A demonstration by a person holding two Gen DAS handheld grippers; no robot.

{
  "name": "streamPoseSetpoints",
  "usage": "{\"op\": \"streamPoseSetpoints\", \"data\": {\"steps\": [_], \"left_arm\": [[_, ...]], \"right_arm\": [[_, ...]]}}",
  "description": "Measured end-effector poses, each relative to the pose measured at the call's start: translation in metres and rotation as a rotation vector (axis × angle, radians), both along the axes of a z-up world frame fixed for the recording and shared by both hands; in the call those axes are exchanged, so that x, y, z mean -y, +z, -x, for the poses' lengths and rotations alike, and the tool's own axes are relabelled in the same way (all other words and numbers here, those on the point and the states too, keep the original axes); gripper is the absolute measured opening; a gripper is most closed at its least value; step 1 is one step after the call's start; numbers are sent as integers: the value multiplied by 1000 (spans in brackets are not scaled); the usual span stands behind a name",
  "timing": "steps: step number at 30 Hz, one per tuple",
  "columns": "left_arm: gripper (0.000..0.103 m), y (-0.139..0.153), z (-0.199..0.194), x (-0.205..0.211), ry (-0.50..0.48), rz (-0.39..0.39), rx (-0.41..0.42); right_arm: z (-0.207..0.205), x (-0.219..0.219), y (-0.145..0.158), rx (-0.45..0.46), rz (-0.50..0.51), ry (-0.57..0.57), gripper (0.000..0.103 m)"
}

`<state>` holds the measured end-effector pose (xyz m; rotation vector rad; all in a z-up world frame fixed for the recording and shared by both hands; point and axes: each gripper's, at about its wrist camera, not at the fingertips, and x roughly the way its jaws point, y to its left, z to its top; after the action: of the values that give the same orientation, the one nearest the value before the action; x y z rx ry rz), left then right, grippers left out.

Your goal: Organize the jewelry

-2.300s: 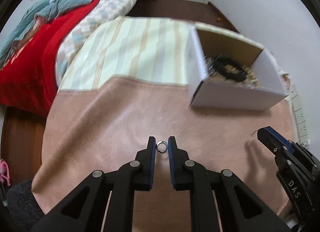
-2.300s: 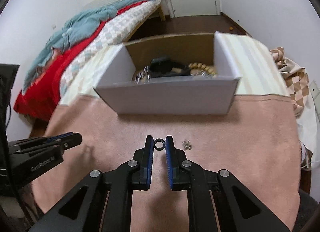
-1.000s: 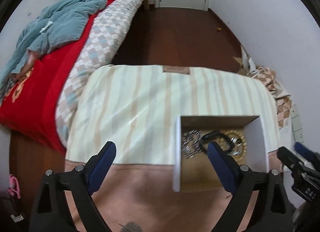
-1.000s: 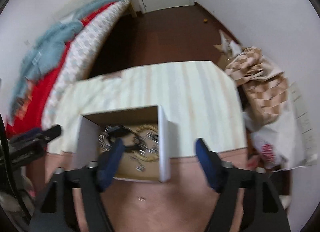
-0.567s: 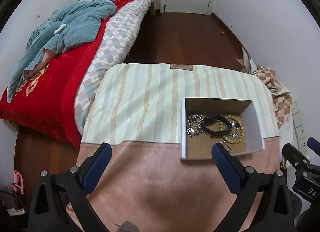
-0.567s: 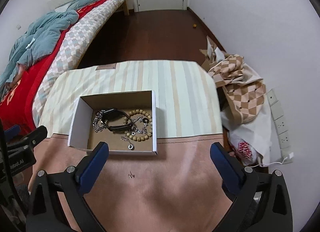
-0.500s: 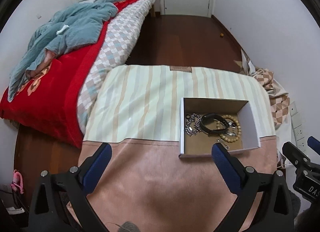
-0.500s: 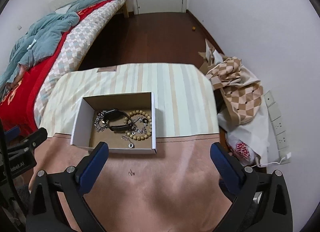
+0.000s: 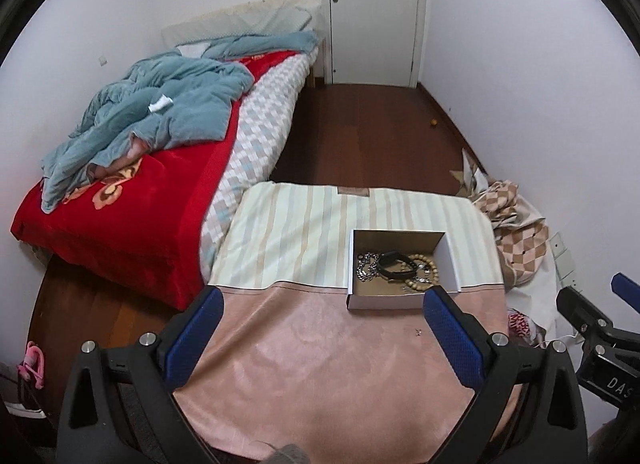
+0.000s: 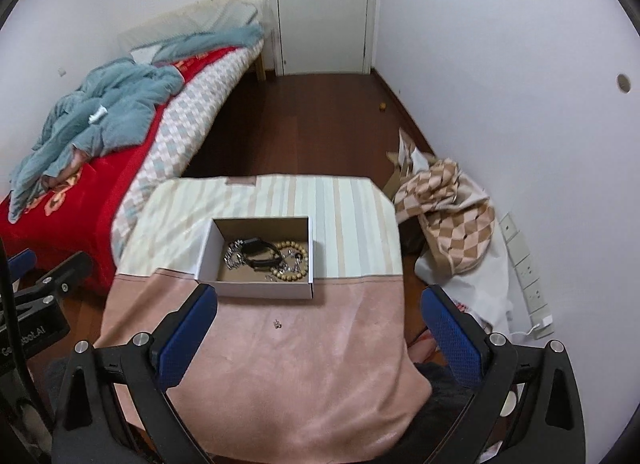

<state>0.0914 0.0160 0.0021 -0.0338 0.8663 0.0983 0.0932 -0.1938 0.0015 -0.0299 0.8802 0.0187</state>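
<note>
A white cardboard box (image 9: 396, 301) (image 10: 260, 289) stands on the cloth-covered table. Inside lie a silver chain (image 9: 366, 266) (image 10: 233, 255), a black band (image 9: 394, 264) (image 10: 258, 252) and a wooden bead bracelet (image 9: 422, 274) (image 10: 292, 260). One small metal piece (image 9: 419, 331) (image 10: 276, 323) lies loose on the pink cloth in front of the box. My left gripper (image 9: 320, 304) is open wide and empty, held high above the table. My right gripper (image 10: 320, 304) is also open wide and empty, high above the table.
The table carries a pink cloth (image 9: 320, 364) near me and a striped cloth (image 9: 288, 236) beyond. A bed with a red blanket (image 9: 120, 216) stands to the left. A checkered bag (image 10: 452, 216) lies on the floor at the right wall. A door (image 9: 372, 12) is at the back.
Both grippers held rings low over the pink cloth, then opened over the box. Since then both have risen and tilted up, so more of the room shows.
</note>
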Motion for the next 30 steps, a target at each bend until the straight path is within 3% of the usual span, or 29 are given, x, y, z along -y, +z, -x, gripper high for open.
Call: {"op": "streamPoseSetpoints", "data": {"steps": [6, 11, 20, 30], "left_arm": [[102, 28, 28, 2, -6, 12, 32], [102, 43, 45, 4, -9, 18, 61], [102, 47, 50, 9, -18, 27, 42], [102, 43, 28, 13, -13, 9, 18]], "right_arm": [[37, -2, 45, 80, 1, 3, 103], [58, -4, 65, 100, -6, 22, 103], [74, -4, 83, 110, -6, 32, 103], [50, 7, 83, 108, 5, -14, 103]]}}
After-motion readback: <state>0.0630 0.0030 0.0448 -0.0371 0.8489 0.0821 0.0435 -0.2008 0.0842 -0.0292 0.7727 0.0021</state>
